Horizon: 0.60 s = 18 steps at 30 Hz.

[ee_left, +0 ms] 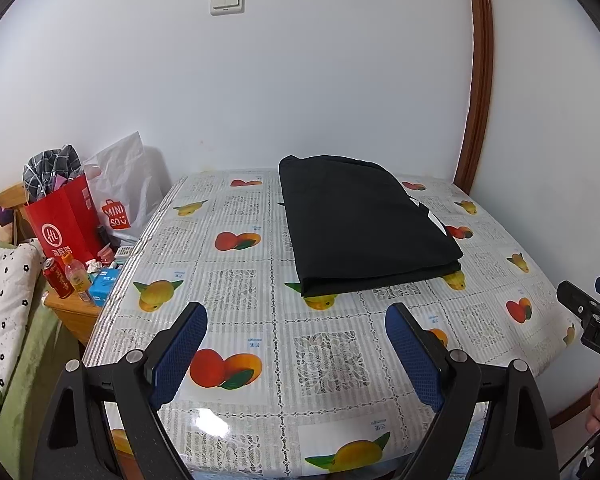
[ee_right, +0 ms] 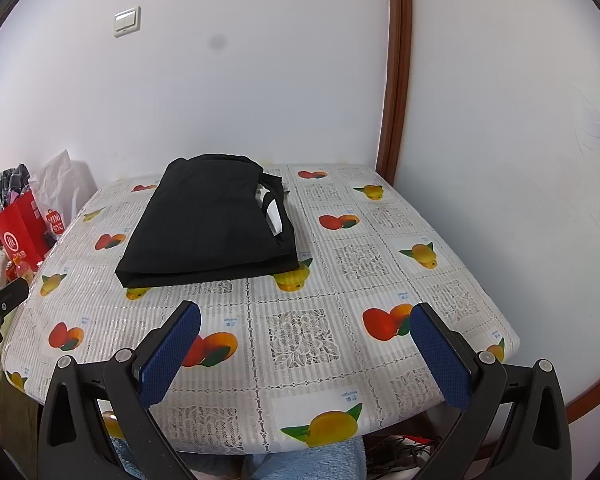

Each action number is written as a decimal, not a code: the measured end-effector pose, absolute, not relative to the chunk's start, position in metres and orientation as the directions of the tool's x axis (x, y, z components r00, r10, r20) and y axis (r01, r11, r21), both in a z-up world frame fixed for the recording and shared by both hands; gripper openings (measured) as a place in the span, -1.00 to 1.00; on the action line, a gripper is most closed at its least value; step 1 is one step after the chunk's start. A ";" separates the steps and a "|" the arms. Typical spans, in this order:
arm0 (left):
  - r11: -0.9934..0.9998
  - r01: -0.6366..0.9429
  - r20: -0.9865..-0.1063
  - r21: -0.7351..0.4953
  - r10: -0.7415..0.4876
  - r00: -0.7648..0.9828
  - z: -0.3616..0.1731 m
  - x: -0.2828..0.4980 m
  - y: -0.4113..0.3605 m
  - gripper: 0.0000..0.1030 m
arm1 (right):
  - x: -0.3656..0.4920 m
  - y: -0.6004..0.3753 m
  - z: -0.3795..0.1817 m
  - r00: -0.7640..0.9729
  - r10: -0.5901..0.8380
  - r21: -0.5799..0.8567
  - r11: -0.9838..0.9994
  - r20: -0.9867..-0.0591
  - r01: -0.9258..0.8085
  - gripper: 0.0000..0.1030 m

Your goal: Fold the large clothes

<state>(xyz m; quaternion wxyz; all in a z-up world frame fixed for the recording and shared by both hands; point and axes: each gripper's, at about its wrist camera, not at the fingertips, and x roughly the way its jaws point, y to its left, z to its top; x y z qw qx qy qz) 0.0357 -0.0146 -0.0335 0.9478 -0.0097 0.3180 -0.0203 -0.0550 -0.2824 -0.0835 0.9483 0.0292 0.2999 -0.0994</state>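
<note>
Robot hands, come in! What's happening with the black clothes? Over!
Left gripper open, empty. Right gripper open, empty. Black garment folded flat on the table. Nothing in the way.

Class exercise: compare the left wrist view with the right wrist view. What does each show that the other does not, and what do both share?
Only the left wrist view shows the red can and the orange bottle on the side cabinet. Only the right wrist view shows the blue towel below the table edge. Both share the folded black garment lying on the fruit-print tablecloth, the red bag, the wall switch, and open, empty grippers: left gripper, right gripper.
</note>
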 end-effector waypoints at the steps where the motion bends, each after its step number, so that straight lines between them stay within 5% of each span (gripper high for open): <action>1: 0.999 0.034 -0.603 -0.032 -0.046 0.797 -0.033 0.036 -0.015 0.75 | -0.055 -0.282 -0.084 0.800 -0.171 -0.005 0.979 -0.575 0.205 0.99; 18: 0.999 0.021 -0.601 -0.035 -0.038 0.798 -0.033 0.035 -0.009 0.75 | -0.056 -0.277 -0.084 0.802 -0.165 -0.005 0.980 -0.574 0.198 0.99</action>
